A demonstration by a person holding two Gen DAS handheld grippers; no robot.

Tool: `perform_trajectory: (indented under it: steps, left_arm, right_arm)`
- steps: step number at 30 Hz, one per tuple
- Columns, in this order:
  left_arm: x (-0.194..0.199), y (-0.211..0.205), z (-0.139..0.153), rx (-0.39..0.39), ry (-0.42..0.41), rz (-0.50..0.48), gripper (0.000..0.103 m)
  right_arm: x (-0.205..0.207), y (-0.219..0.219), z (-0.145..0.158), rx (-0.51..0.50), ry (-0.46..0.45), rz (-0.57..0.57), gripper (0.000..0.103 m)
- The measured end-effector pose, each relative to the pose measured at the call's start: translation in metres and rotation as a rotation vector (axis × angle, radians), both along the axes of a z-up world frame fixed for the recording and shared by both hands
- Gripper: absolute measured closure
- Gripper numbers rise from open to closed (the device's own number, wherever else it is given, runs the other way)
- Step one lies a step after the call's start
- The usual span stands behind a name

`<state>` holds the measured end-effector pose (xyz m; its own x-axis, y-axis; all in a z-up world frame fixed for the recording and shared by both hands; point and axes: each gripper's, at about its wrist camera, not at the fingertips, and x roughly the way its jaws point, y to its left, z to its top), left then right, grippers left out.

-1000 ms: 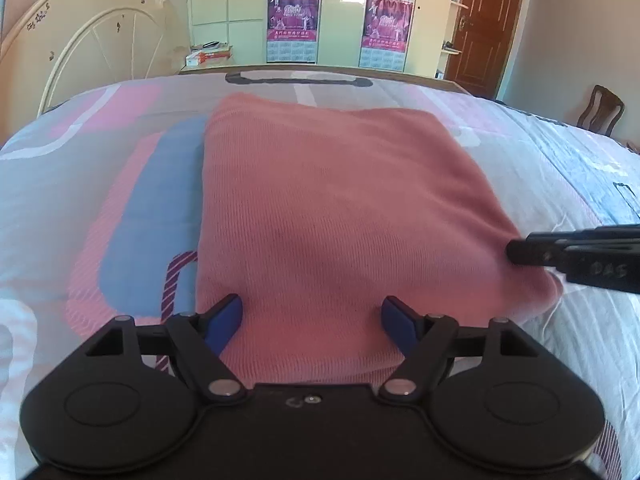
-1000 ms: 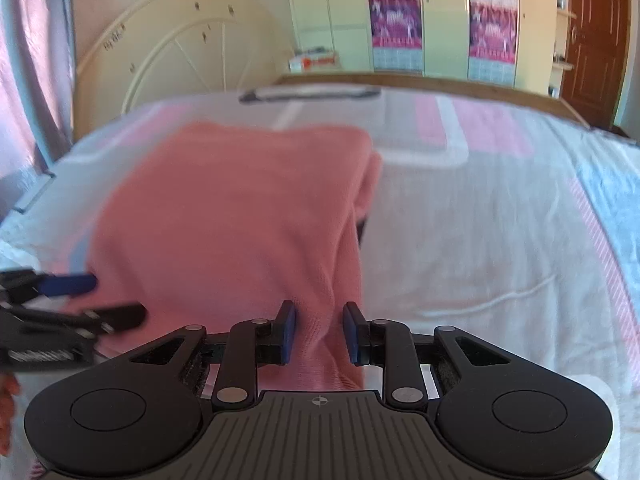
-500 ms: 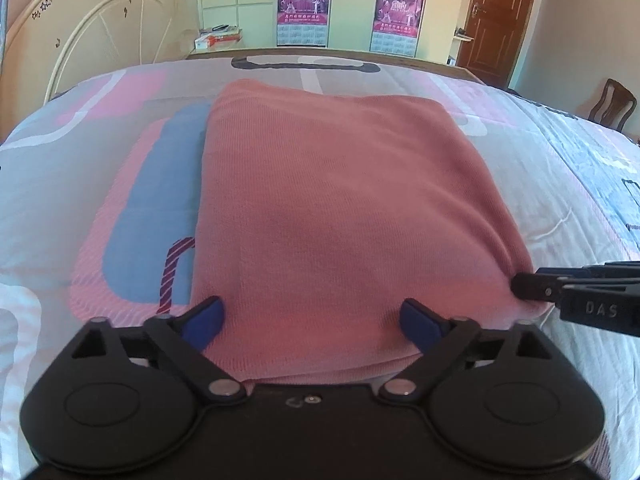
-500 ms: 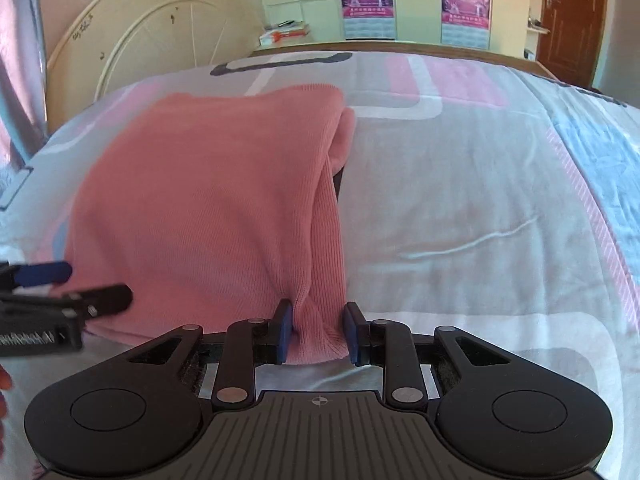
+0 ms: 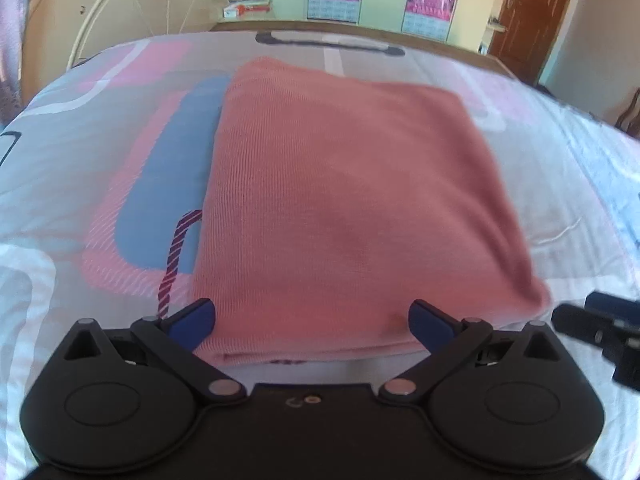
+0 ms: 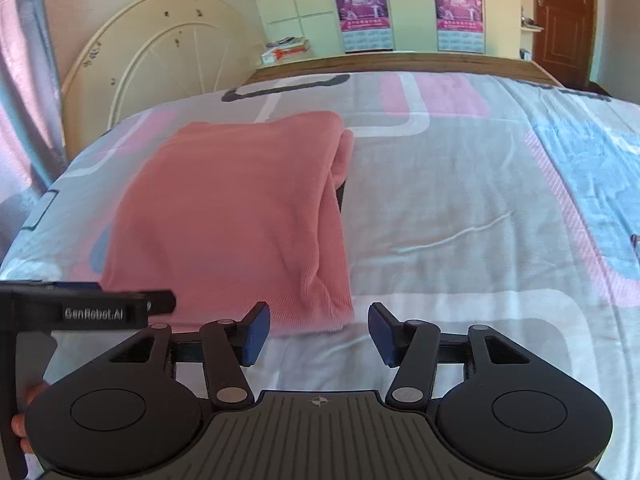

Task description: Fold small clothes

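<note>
Covering most of both views, the wide bed with its grey, pink and blue patterned cotton sheet (image 5: 100,152) serves as the work surface, and the sheet near the garment lies fairly smooth apart from a few light creases to the right. On it, toward the near edge and left of centre in the right wrist view, rests the salmon-pink ribbed knit garment (image 5: 344,200), already brought into a compact, roughly rectangular stack with several layers showing along its near edge and a doubled, slightly bulging fold along its right side (image 6: 332,216). No sleeve or loose flap sticks out as far as these views show, so the folding of this piece looks essentially finished; what remains, by my judgement, is at most a little squaring of that thicker right edge, and then any other clothes, none of which are visible here. The left gripper (image 5: 312,320) stands spread to its widest, its blue pads on either side of the garment's near edge without pressing it, so it has let go. The right gripper (image 6: 316,334), whose jaws have just been opening, sits released just in front of the near right corner, with only the corner's tip and bare sheet between its blue fingertips (image 6: 258,330).
</note>
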<state>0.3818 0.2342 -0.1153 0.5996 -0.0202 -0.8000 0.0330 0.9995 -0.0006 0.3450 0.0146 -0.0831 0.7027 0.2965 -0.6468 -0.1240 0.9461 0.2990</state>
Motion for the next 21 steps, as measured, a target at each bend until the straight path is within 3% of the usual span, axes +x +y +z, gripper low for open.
perform_trajectory:
  steps: [4, 8, 14, 19, 21]
  left_arm:
    - [-0.023, -0.006, 0.017, -0.002, -0.036, 0.027, 0.001]
    - [-0.058, -0.013, 0.041, 0.005, -0.094, 0.124, 0.001]
    - [-0.117, -0.033, 0.073, 0.063, -0.163, 0.121, 0.001]
    - [-0.168, -0.041, 0.092, 0.046, -0.169, 0.107, 0.001]
    - [-0.193, -0.044, 0.099, 0.077, -0.220, 0.133, 0.001]
  right_arm:
    - [-0.025, -0.004, 0.011, -0.019, -0.035, 0.037, 0.044]
    - [-0.055, -0.008, 0.024, -0.026, -0.075, 0.071, 0.034]
    - [-0.119, -0.012, 0.047, -0.098, -0.177, 0.115, 0.025]
    - [-0.178, -0.015, 0.065, -0.134, -0.276, 0.127, 0.017]
    - [-0.199, -0.017, 0.070, -0.136, -0.312, 0.117, 0.014]
